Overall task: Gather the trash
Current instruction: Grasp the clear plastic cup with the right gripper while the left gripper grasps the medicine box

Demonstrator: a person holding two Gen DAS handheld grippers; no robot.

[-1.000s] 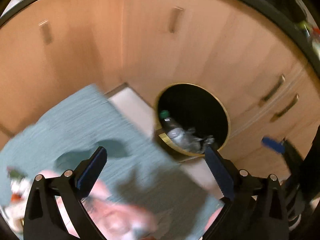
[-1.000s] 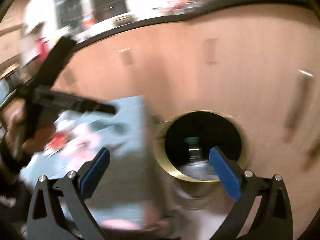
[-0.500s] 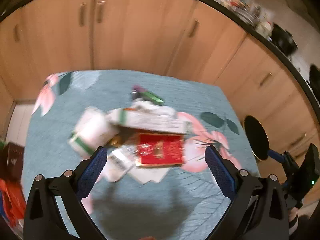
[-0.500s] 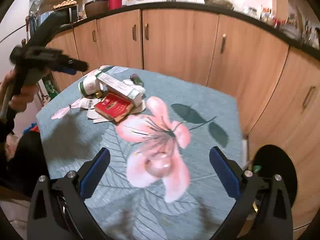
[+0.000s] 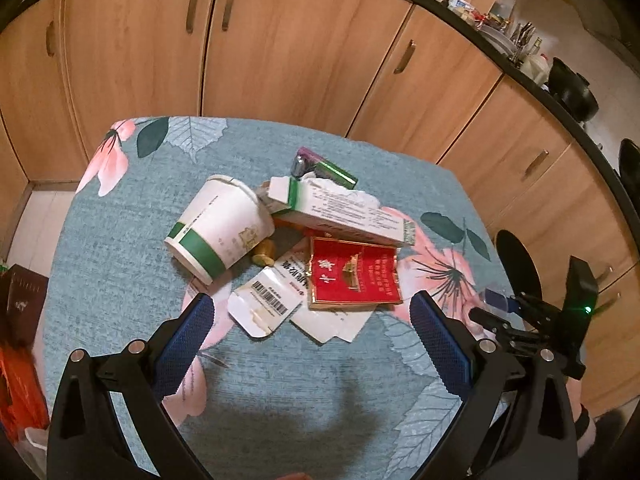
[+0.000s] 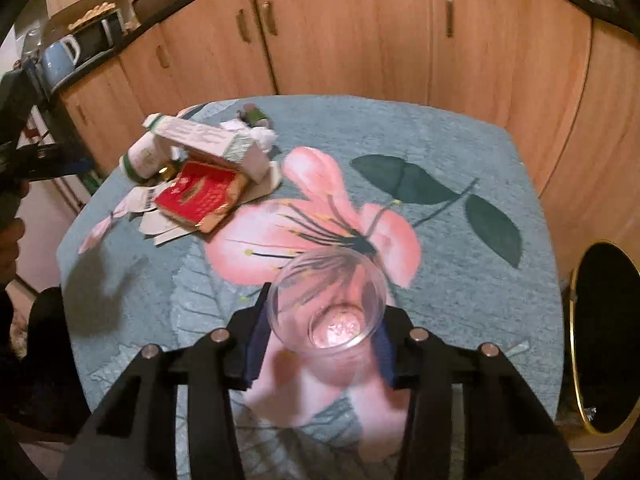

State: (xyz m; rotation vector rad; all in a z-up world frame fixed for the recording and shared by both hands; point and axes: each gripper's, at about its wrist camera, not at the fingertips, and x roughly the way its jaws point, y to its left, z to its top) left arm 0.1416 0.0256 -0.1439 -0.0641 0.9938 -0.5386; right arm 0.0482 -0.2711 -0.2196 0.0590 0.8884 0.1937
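Note:
A heap of trash lies on the flowered teal tablecloth (image 5: 120, 240): a tipped white-and-green paper cup (image 5: 218, 228), a long white-and-green carton (image 5: 340, 212), a flattened red packet (image 5: 352, 276), a torn barcode label (image 5: 268, 300) and a green wrapper (image 5: 324, 168). My left gripper (image 5: 312, 312) hovers open just short of the heap, with nothing between its fingers. My right gripper (image 6: 322, 336) has its jaws closing on a clear plastic cup (image 6: 326, 304) that stands upright on the pink flower, and both blue pads are against its sides.
A black bin with a gold rim (image 6: 604, 364) stands on the floor off the table's right edge. Wooden cabinets (image 5: 280, 48) wrap around behind the table. A brown box (image 5: 22, 296) and an orange bag sit on the floor to the left.
Both views swung from the bin over to the table. The right gripper came down around the clear cup and its jaws narrowed from wide open. The left gripper stayed open.

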